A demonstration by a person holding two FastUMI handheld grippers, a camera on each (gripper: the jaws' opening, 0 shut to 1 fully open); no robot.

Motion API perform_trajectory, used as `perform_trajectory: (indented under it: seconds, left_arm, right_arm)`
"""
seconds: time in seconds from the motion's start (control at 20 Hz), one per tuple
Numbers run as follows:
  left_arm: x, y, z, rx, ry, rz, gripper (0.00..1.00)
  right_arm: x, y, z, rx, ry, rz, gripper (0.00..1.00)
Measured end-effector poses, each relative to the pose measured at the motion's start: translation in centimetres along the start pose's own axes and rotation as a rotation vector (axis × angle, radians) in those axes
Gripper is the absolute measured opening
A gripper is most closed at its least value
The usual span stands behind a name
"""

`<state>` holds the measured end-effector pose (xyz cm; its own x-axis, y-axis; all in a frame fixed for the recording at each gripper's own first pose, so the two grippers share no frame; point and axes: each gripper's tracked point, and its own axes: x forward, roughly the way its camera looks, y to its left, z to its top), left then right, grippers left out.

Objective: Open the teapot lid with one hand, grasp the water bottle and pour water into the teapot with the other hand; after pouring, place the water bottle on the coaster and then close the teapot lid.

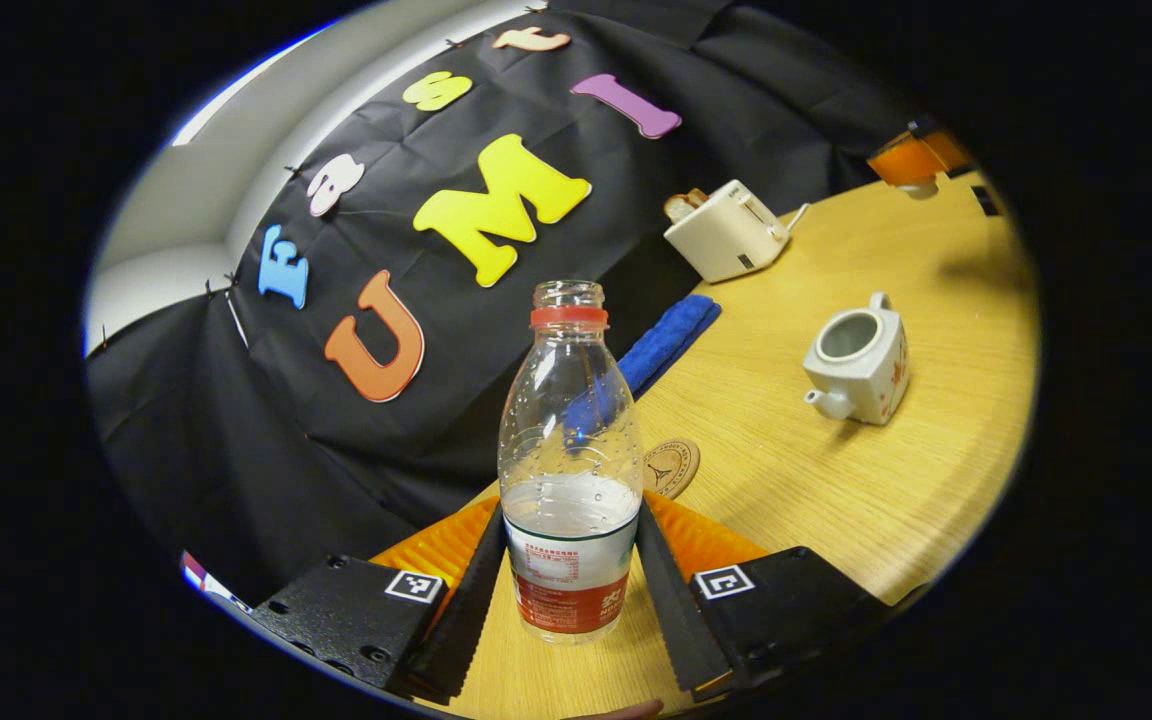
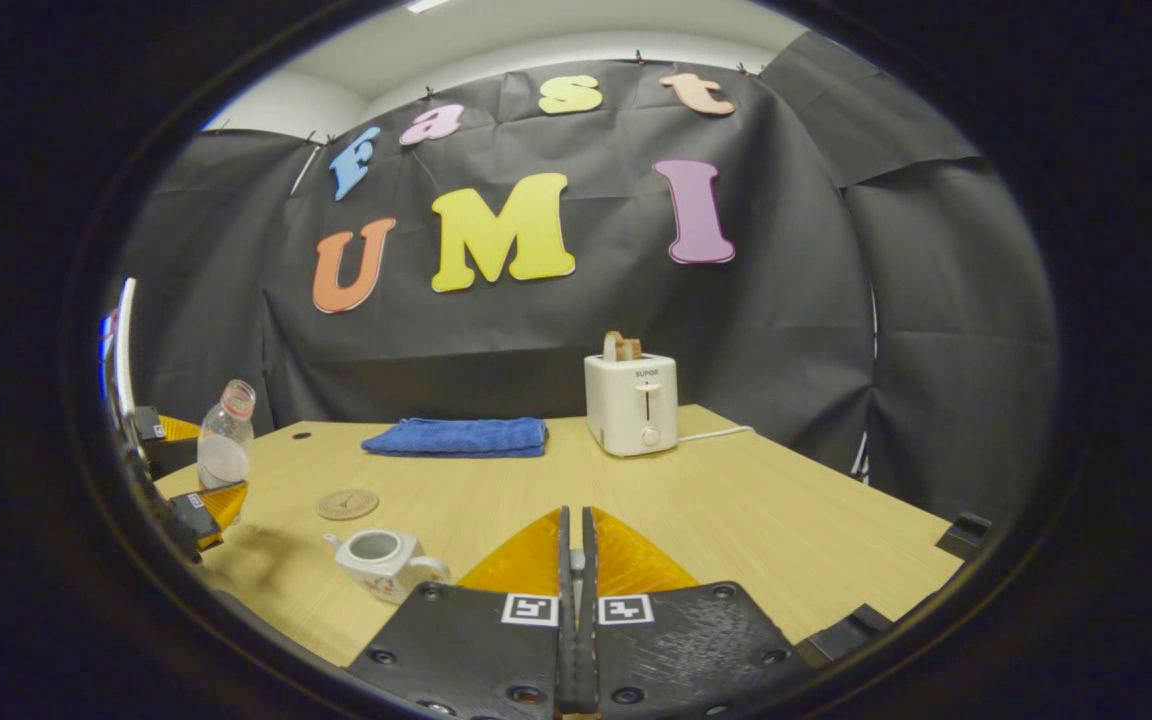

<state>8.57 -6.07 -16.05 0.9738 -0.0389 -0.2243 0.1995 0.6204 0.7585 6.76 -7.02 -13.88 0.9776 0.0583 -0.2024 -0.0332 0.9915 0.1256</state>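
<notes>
On the wooden table [image 2: 736, 500] the teapot [image 1: 858, 365] stands lidless, the left gripper [image 1: 570, 590] clamps the water bottle [image 1: 568, 470] near the coaster [image 1: 671, 467], the right gripper [image 2: 576, 560] looks pinched shut, perhaps on the unseen lid; setting down and closing seemingly remain

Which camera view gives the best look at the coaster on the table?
The left gripper view: the coaster lies near, just behind the water bottle, which hides its left edge, and its printed pattern shows. In the right gripper view the coaster is a small flat disc, whole, beyond the teapot.
</notes>
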Motion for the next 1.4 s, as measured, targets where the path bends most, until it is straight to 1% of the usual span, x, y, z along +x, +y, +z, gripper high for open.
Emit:
perform_trajectory:
  seconds: [0.15,0.3,0.5,0.7,1.0,1.1,1.2,1.3,1.4]
  left_arm:
    - [0.4,-1.8,1.0,0.119,-0.014,-0.042,0.76]
    - [0.4,-2.6,1.0,0.214,0.0,-0.056,0.76]
    - [0.7,-2.4,1.1,0.318,0.037,-0.044,0.76]
    - [0.9,-2.4,1.5,0.443,0.052,-0.038,0.76]
    - [0.2,-3.9,1.9,0.617,0.076,-0.104,0.76]
    - [0.1,-3.8,2.1,0.658,0.09,-0.099,0.76]
    - [0.3,-3.6,2.6,0.685,0.09,-0.078,0.76]
    - [0.2,-3.4,2.9,0.722,0.098,-0.076,0.76]
    - [0.4,-3.4,3.5,0.806,0.087,-0.079,0.76]
  right_arm:
    - [-0.1,-0.7,-0.4,0.008,0.014,-0.001,0.0]
    - [-0.1,-1.7,-0.7,0.017,0.018,-0.008,0.0]
    - [-0.1,-2.5,-1.4,0.045,0.037,0.0,0.0]
    - [0.0,-3.5,-1.7,0.049,0.039,-0.012,0.0]
    - [-0.1,-4.3,-1.8,0.063,0.037,-0.008,0.0]
    - [0.0,-4.6,-1.8,0.066,0.036,-0.011,0.0]
    - [0.1,-4.8,-1.9,0.071,0.037,-0.012,0.0]
    - [0.1,-5.0,-2.0,0.073,0.04,-0.013,0.0]
    - [0.1,-5.1,-2.1,0.073,0.044,-0.019,0.0]
